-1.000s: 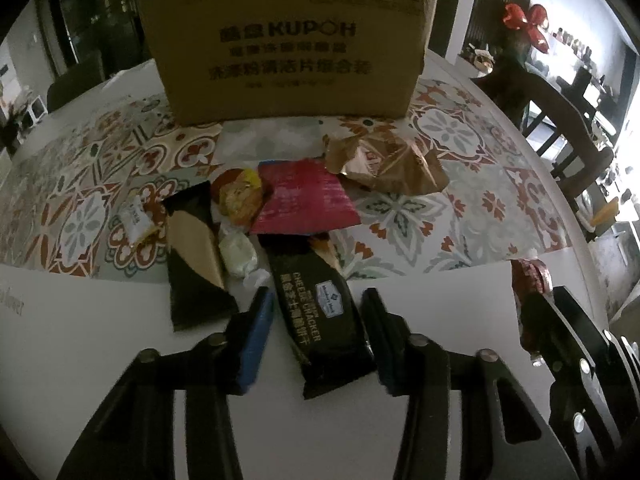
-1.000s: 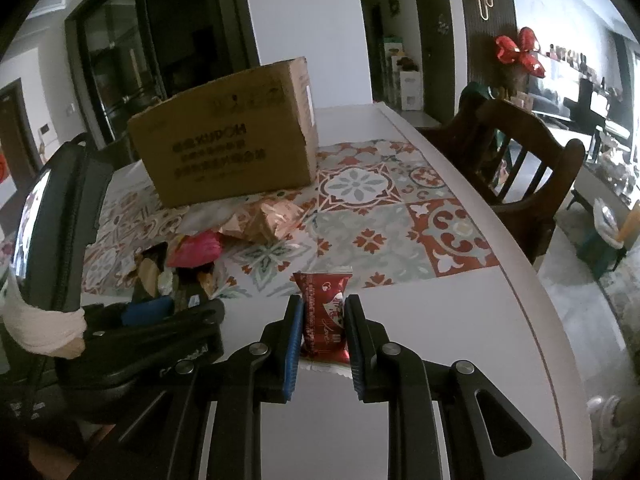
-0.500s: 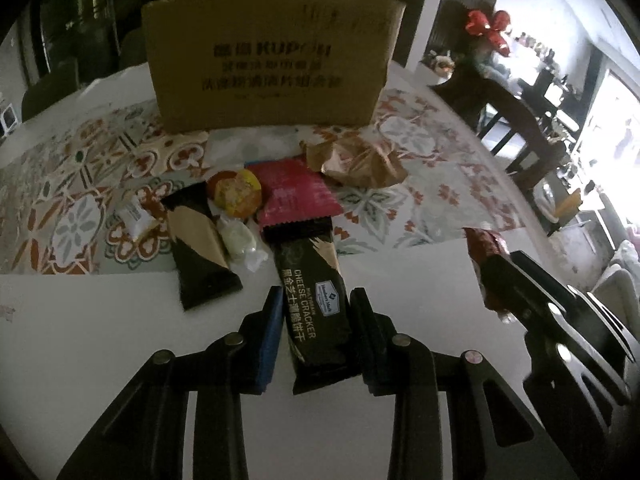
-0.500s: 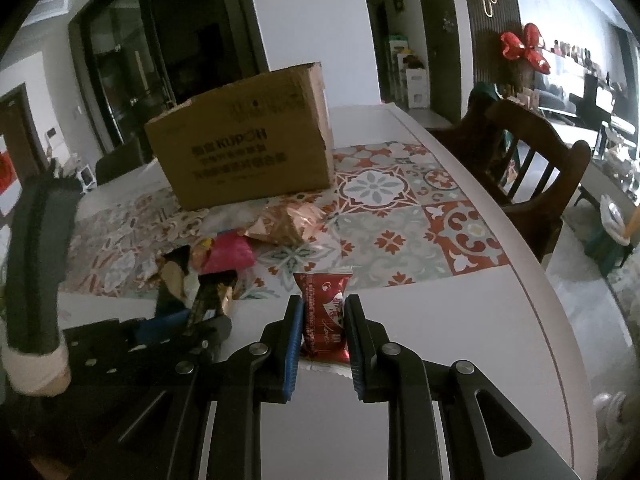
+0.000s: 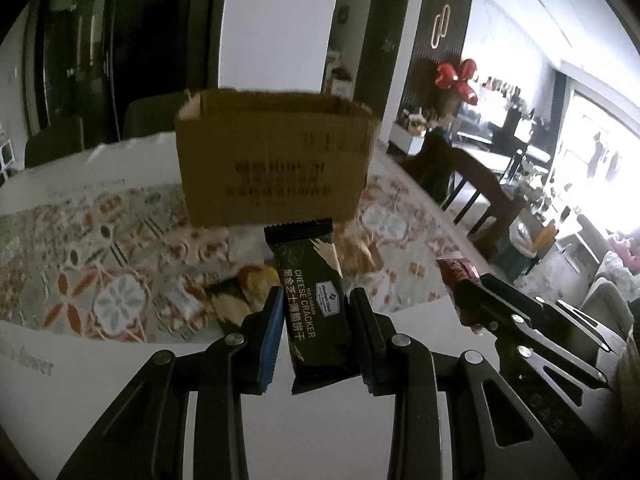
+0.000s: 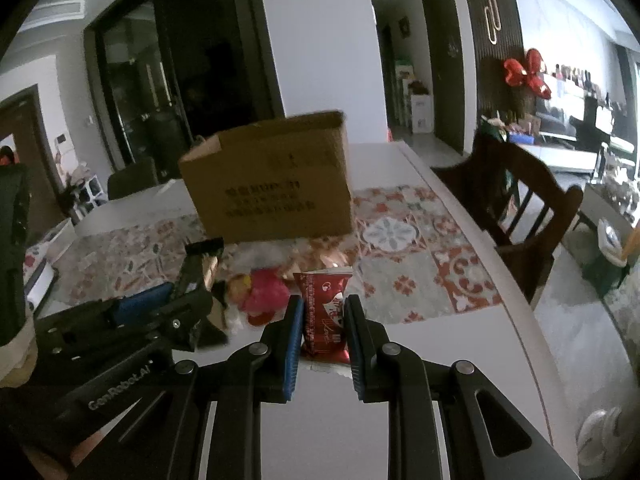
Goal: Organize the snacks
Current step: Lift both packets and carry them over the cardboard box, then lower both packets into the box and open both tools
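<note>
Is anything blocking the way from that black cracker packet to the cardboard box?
Nothing visible does. The cheese cracker packet, clamped in the left gripper, is lifted above the loose snacks lying before the open-topped cardboard box. Only the box's front wall has to be cleared.

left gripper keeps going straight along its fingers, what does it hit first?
Likely the cardboard box: it stands dead ahead of the left gripper, which is shut on the cheese cracker pack. The pack's far end would touch first. Depth is unclear; a lower line meets the loose snacks.
</note>
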Demonstrator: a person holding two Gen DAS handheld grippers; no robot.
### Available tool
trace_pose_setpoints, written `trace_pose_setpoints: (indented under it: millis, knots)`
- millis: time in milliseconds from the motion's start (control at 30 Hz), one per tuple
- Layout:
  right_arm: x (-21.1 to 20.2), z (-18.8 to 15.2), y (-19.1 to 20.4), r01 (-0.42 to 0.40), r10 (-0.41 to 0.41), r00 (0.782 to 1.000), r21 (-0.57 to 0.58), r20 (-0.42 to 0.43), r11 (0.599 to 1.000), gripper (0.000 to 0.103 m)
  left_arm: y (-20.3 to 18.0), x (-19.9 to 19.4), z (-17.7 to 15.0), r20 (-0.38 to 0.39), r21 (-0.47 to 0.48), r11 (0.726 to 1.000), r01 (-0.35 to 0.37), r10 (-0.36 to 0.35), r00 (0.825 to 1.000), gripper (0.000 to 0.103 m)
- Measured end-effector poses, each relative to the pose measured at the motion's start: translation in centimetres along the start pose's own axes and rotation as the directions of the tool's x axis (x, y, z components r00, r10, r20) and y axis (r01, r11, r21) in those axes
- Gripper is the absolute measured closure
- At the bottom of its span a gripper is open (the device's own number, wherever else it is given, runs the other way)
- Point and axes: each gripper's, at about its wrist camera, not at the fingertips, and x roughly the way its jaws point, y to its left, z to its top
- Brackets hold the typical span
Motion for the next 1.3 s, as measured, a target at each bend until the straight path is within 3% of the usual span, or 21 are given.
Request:
trace_pose_setpoints:
  millis: [233, 467, 967, 1300]
  knots:
    - [-0.9, 2.3, 1.5, -0.014, 0.014, 0.998, -0.007, 0.058, 1.0, 0.081, 1.8, -2.1, 2.4, 0.064, 0.01, 0.999, 0.036, -0.037, 0.997, 0.07]
    - [-0.7, 5.3, 2.9, -0.024, 0.027, 0.992, -0.027, 0.12, 0.999, 0.081, 3.5, -3.1, 5.3, 0.135, 0.034, 0.999, 0.003, -0.008, 0.991, 0.07]
    - [3.2, 13.3, 4.2, -0.068, 0.077, 0.983, -0.062, 0.168, 0.996, 0.081, 5.9, -1.3, 12.9, 0.151, 0.064, 0.997, -0.035, 0.025, 0.988, 0.07]
    - [7.6, 18.3, 4.2, -0.087, 0.1, 0.987, -0.103, 0.123, 0.991, 0.081, 6.5, 1.8, 17.4, 0.118, 0.079, 0.996, -0.041, 0.032, 0.993, 0.07]
